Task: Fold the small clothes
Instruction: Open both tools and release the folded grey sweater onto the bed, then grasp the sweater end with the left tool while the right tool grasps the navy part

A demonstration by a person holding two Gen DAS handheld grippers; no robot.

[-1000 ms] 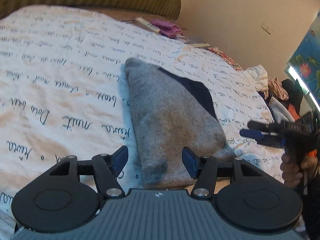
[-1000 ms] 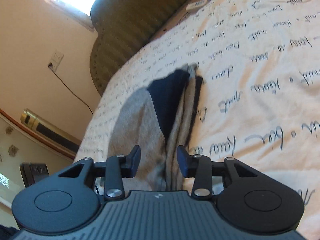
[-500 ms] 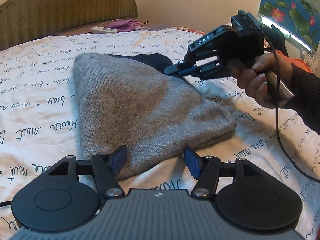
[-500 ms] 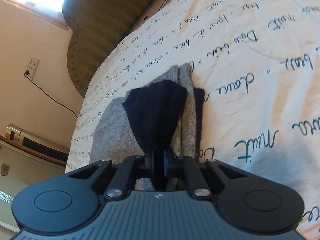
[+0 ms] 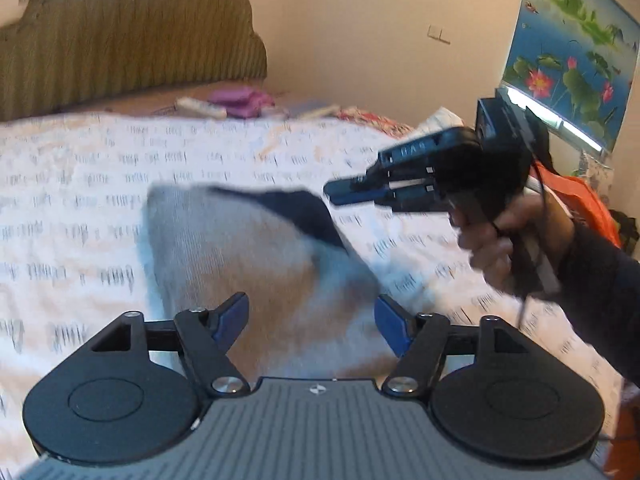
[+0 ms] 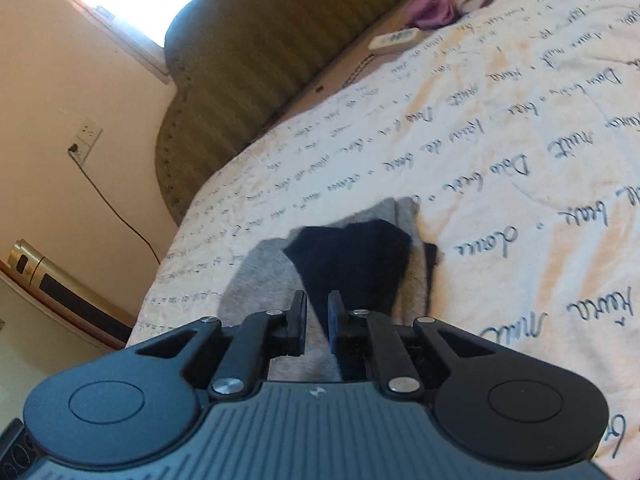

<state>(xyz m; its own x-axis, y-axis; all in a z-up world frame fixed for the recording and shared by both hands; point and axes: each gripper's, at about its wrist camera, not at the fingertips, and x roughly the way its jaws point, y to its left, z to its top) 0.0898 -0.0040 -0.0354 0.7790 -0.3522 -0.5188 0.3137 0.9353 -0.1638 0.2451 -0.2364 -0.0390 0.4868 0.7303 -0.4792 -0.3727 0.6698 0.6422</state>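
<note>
A folded grey knit garment [image 5: 224, 248] lies on the lettered bedspread [image 5: 80, 200], with a dark navy flap [image 5: 296, 208] lying over its far right corner. My left gripper [image 5: 312, 306] hovers over the garment's near edge; its jaws are opening and touch nothing. A hand holds my right gripper [image 5: 330, 194] just right of the navy flap and clear of it. In the right wrist view this gripper [image 6: 317, 298] is opening, with a narrow gap and no cloth pinched. The navy flap [image 6: 352, 260] and grey garment [image 6: 260, 272] lie just beyond its tips.
An olive ribbed headboard [image 5: 120, 40] closes the far side of the bed. A white remote [image 5: 200, 108] and a purple cloth [image 5: 240, 98] lie near it. Loose clothes, some orange [image 5: 588, 196], pile at the right. A socket with a cable [image 6: 86, 136] is on the wall.
My right gripper shut on the navy flap half a second ago, then let it go and drew back slightly. My left gripper's jaws widened and its view swung across the garment.
</note>
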